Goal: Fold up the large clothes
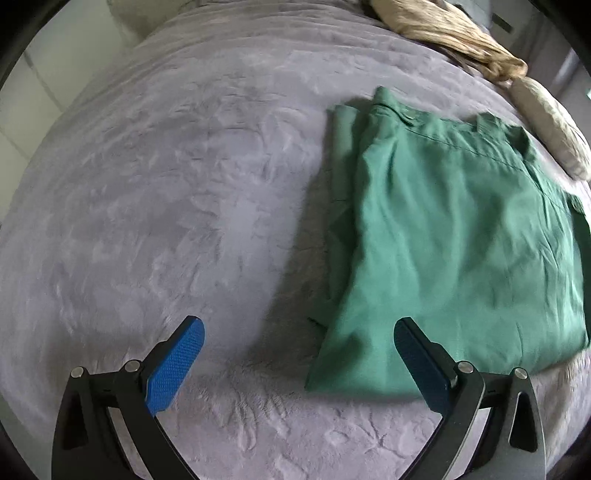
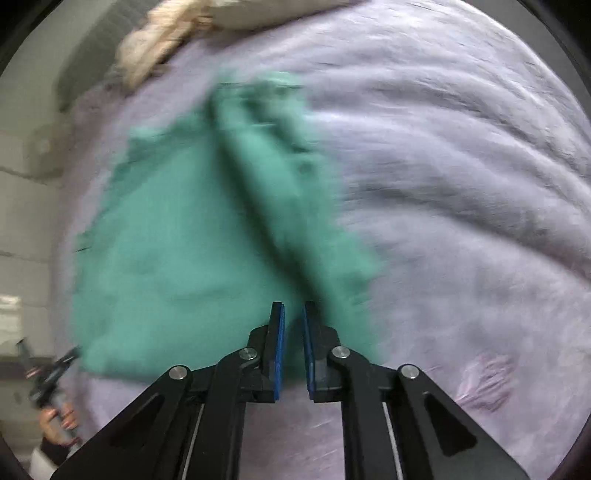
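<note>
A green garment (image 1: 443, 240) lies folded into a rough rectangle on a grey plush blanket (image 1: 166, 184). In the left wrist view it fills the right half. My left gripper (image 1: 299, 325) hovers open and wide over the garment's near left corner, with nothing between its blue pads (image 1: 173, 365). The right wrist view is blurred; there the garment (image 2: 184, 240) lies left of centre. My right gripper (image 2: 293, 306) is above its near edge. Its jaws stand a narrow gap apart and no cloth is pinched between them.
A crumpled beige cloth (image 1: 443, 33) and a pale bundle (image 1: 554, 129) lie at the blanket's far right edge. In the right wrist view a hand (image 2: 59, 421) holds the other gripper at lower left, off the bed. Pale wall or floor shows beyond the left edge.
</note>
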